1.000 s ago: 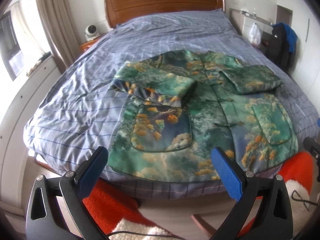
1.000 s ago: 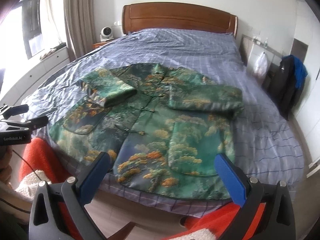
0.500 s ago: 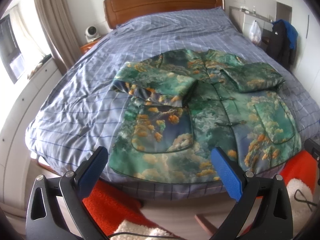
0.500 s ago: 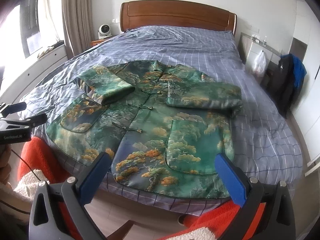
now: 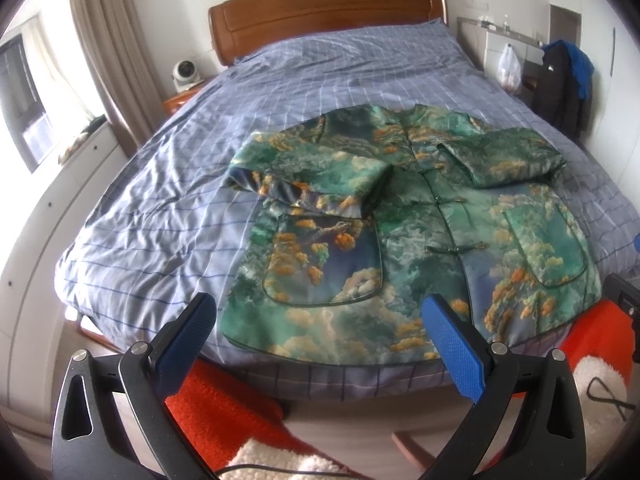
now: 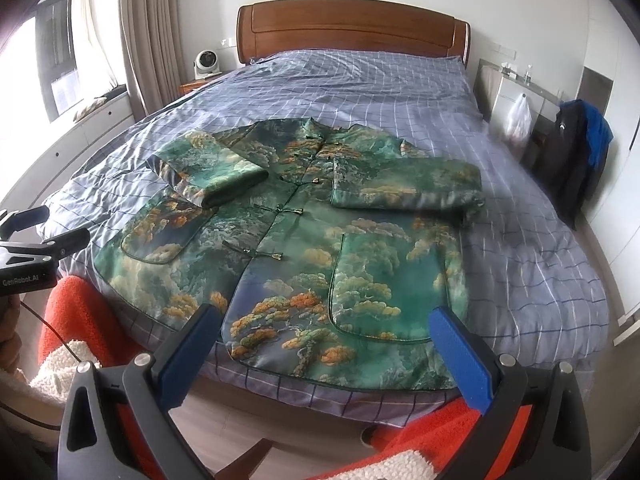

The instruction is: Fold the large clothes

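- The left gripper [image 5: 318, 334] hangs off the foot of the bed, its blue fingers [image 5: 186, 344] spread wide apart with nothing between them.
- The right gripper [image 6: 324, 354] hangs likewise at the foot of the bed, fingers [image 6: 460, 360] wide apart and holding nothing.
- Just beyond both lies the green printed jacket [image 5: 400, 240], front up and buttoned, its hem at the bed's near edge.
- Both sleeves are folded inward across the chest: the left sleeve [image 5: 312, 178] over the left pocket's top, the right sleeve [image 6: 404, 184] across the other side.
- The jacket rests on a blue checked bedspread [image 5: 168, 208] covering the bed.
- A wooden headboard [image 6: 352, 28] stands at the far end.
- A small white fan [image 6: 206, 62] sits on the nightstand beside the headboard.
- Dark clothing [image 6: 576, 148] hangs by the right wall.
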`<control>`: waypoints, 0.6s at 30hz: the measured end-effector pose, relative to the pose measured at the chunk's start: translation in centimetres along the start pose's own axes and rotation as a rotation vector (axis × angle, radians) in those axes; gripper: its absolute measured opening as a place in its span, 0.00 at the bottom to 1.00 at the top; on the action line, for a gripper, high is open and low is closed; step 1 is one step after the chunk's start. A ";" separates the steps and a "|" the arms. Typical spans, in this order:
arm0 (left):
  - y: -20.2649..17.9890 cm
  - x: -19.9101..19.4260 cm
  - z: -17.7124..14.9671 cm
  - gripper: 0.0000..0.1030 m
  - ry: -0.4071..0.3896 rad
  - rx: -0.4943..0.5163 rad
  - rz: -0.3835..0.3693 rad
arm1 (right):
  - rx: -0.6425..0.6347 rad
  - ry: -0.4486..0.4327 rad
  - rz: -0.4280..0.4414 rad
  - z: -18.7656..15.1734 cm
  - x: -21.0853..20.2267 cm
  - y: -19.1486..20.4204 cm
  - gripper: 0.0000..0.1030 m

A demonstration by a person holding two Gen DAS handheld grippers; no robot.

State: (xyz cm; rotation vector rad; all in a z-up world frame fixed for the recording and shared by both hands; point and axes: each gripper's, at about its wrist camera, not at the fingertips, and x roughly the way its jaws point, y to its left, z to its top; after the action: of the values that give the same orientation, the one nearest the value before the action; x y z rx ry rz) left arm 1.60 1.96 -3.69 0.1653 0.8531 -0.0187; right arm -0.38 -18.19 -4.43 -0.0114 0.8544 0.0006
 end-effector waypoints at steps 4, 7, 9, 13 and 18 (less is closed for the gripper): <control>-0.1 0.0 0.0 1.00 -0.005 0.004 -0.002 | -0.015 -0.015 -0.031 0.6 -0.5 -0.1 1.00; 0.1 0.0 -0.1 1.00 -0.002 0.004 0.001 | -0.036 -0.012 -0.016 2.0 -0.1 -1.1 1.00; 0.4 -0.1 -0.1 1.00 -0.003 -0.009 0.003 | -0.099 -0.025 0.026 3.9 1.2 -2.0 1.00; 1.3 -0.8 -0.3 1.00 -0.017 -0.036 0.018 | -0.237 0.066 -0.058 7.5 9.2 -3.4 1.00; 2.7 -0.5 -0.8 1.00 0.005 -0.074 0.051 | -0.229 0.169 0.027 10.9 18.5 -2.6 1.00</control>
State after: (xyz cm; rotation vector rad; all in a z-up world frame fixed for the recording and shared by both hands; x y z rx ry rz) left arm 0.88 4.76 -3.50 0.1173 0.8531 0.0613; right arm 20.01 -20.73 -11.23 -0.2179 1.0202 0.1241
